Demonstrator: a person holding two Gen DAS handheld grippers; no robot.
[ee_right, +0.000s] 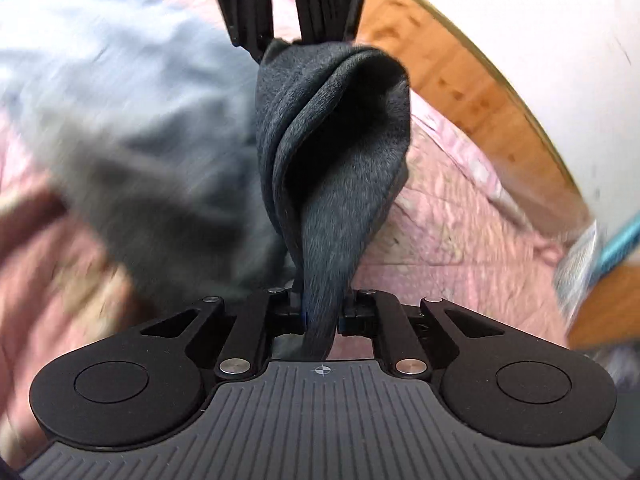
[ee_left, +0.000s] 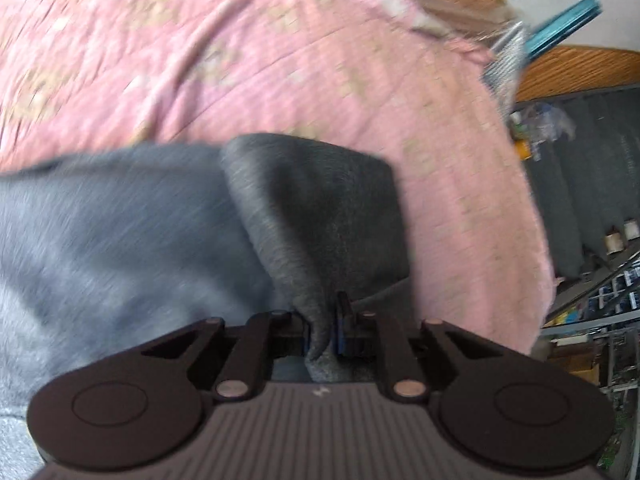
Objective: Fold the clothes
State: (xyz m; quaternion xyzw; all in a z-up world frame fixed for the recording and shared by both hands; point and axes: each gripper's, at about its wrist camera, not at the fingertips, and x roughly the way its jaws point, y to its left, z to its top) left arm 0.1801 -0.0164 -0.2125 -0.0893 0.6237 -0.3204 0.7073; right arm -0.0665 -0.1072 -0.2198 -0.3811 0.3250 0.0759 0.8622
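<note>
A dark grey fleecy garment point(ee_left: 320, 208) lies over a pink patterned bedspread point(ee_left: 240, 60). My left gripper point(ee_left: 322, 334) is shut on a bunched fold of it, with the cloth pinched between the pads. In the right wrist view the same garment point(ee_right: 332, 140) hangs as a twisted fold, and my right gripper point(ee_right: 322, 318) is shut on its lower end. The left gripper point(ee_right: 286, 42) shows at the top of that view, holding the fold's far end. The rest of the garment point(ee_right: 100, 80) spreads out blurred to the left.
The bedspread point(ee_right: 460, 240) covers a bed with a wooden frame point(ee_right: 460, 80) against a white wall. A teal object point(ee_left: 568, 24) lies at the bed's far edge. Cluttered shelves point(ee_left: 600, 300) and a dark floor stand beyond the bed's right side.
</note>
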